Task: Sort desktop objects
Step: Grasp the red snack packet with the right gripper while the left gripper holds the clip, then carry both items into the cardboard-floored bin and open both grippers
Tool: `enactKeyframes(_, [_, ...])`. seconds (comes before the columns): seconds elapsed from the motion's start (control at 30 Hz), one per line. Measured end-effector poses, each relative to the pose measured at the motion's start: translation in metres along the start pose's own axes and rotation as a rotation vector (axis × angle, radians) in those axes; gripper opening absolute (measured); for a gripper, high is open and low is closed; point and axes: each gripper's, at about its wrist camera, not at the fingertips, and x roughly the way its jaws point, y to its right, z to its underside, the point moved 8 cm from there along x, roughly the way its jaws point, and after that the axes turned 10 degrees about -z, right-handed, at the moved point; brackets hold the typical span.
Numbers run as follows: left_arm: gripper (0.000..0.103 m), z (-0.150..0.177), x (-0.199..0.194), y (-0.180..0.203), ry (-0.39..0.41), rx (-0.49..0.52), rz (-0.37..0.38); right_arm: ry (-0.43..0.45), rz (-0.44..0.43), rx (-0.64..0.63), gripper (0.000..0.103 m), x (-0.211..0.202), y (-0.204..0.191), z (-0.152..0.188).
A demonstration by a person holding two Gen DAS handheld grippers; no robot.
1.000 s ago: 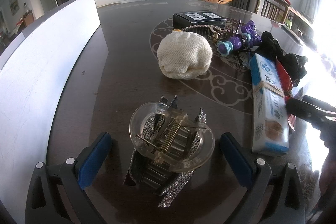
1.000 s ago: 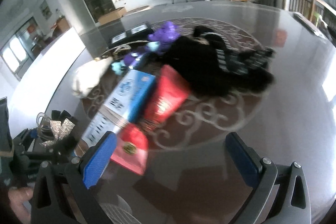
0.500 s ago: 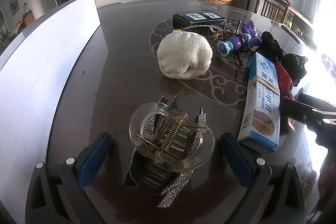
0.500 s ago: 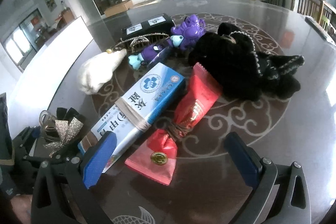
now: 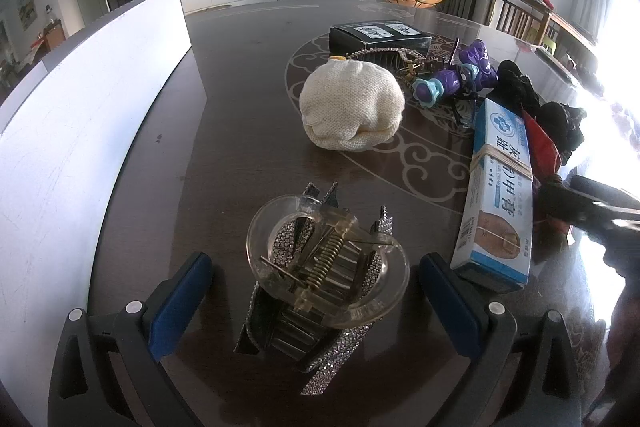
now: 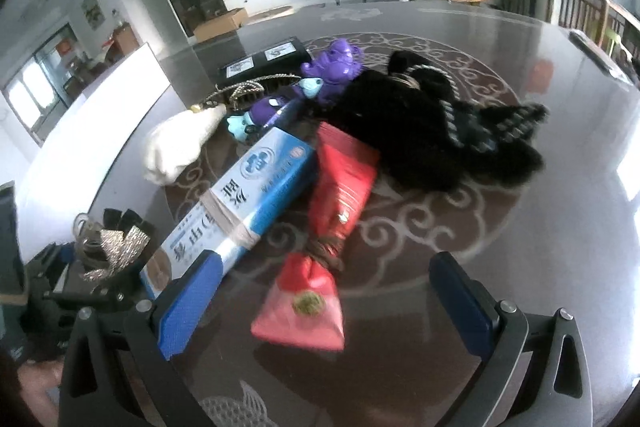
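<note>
Leftmost, the left gripper sits low over the dark table with its blue pads spread wide, and a clear hair clip studded with rhinestones lies directly between them, touching neither pad as far as can be told. The clip's long axis runs roughly away from the tool, so the pads would close across its narrow width. Ahead of that tool rests a cream knitted pouch, and just beside its right pad begins a blue box, stretching forward and away.

Further right, the right gripper is likewise spread, gripping nothing. A red packet lies straight ahead between its pads, near end closest, long axis pointing away and slightly right. The blue box runs alongside it to the left, its near end just behind the left pad. Beyond are a purple toy and a black fuzzy heap.

Judging by this, each tool has its own target centred: the left is nearer the clip, the right nearer the packet.
</note>
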Motion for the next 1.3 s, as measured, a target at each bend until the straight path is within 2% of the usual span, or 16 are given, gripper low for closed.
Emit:
enactKeyframes(0.13, [0.103,0.000,0.000,-0.001,0.000,0.001,-0.001,-0.012,0.044,-0.073,0.099,0.005,-0.002,0.001])
enactKeyframes(0.27, [0.103,0.001,-0.001,-0.001,0.000,0.000,-0.001,-0.033,0.092,-0.182,0.102,0.009,-0.005,0.008])
enactKeyframes(0.47, [0.103,0.000,-0.001,-0.004,-0.010,0.006,-0.004,-0.071,0.082,-0.196,0.103,0.011,-0.007,0.007])
enactKeyframes(0.57, [0.103,-0.001,-0.003,-0.001,-0.013,0.062,0.031,-0.116,0.064,-0.214,0.100,0.012,0.000,0.013])
enactKeyframes(0.6, [0.103,-0.001,-0.003,0.003,-0.010,0.088,0.050,-0.100,0.067,-0.210,0.094,0.009,0.000,0.010])
enactKeyframes(0.63, [0.101,-0.002,-0.003,0.001,0.000,0.095,0.054,-0.081,0.064,-0.214,0.065,0.005,0.000,0.008])
enactKeyframes(0.67, [0.081,-0.003,-0.007,-0.003,0.018,0.087,0.051,-0.071,0.058,-0.219,0.026,0.000,-0.001,0.007])
enactKeyframes(0.73, [0.053,-0.005,-0.014,-0.005,0.041,0.091,0.054,-0.079,0.025,-0.185,0.024,-0.005,0.002,0.010])
enactKeyframes(0.9, [0.052,0.006,-0.039,-0.009,0.062,0.080,0.090,-0.080,-0.082,-0.113,0.024,-0.032,0.009,0.028])
enactKeyframes(1.07, [0.052,0.010,-0.085,-0.006,0.098,0.029,0.187,-0.104,-0.168,-0.067,0.024,-0.060,0.003,0.040])
enactKeyframes(1.2, [0.052,-0.009,-0.130,-0.033,0.156,-0.028,0.237,-0.104,-0.222,-0.090,0.024,-0.074,-0.034,0.025])
enactKeyframes(1.3, [0.052,-0.024,-0.159,-0.085,0.195,-0.088,0.214,-0.081,-0.294,-0.146,0.024,-0.082,-0.091,0.002])
